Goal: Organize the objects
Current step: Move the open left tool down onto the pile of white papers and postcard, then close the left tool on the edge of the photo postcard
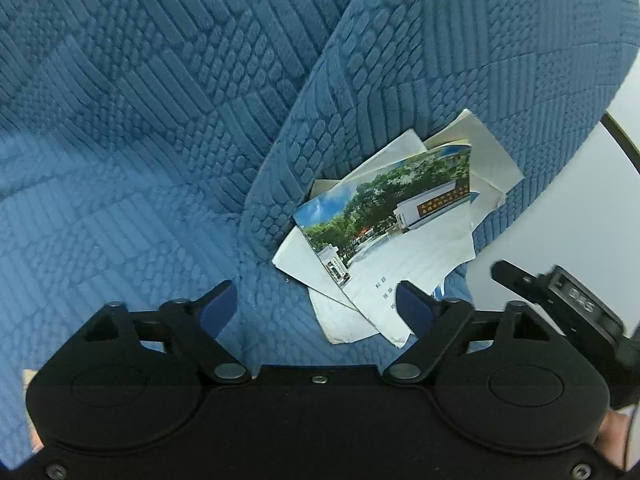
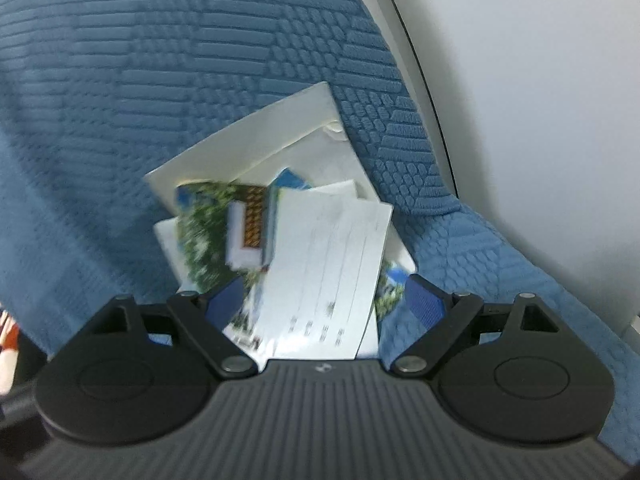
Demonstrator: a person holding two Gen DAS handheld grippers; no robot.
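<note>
Loose stack of white paper sheets and booklets (image 1: 400, 240), topped by a glossy cover printed with trees, blue sky and a white building (image 1: 384, 200), lying right of centre in the left wrist view on the blue quilted fabric cover with its embossed brick-and-stripe pattern (image 1: 140, 140), tucked against the raised fold of that cover. Same stack (image 2: 288, 232) at the middle of the right wrist view, blurred, fanned out on the cover (image 2: 160, 60), leaning up toward the fabric hump behind. Left gripper, black with blue finger pads (image 1: 316, 308), at the bottom of its frame, fingers well apart, nothing pinched; right-hand pad (image 1: 416, 312) over the lower corner of the sheets, contact not clear; left-hand pad over bare fabric. Right gripper, black with blue pads (image 2: 326, 300), at the bottom of its frame, fingers spread wide on either side of the stack's near edge, not pressing on it. Pale wall (image 2: 540, 100) at the right. Part of a black device (image 1: 568, 304) at the lower right of the left wrist view.
</note>
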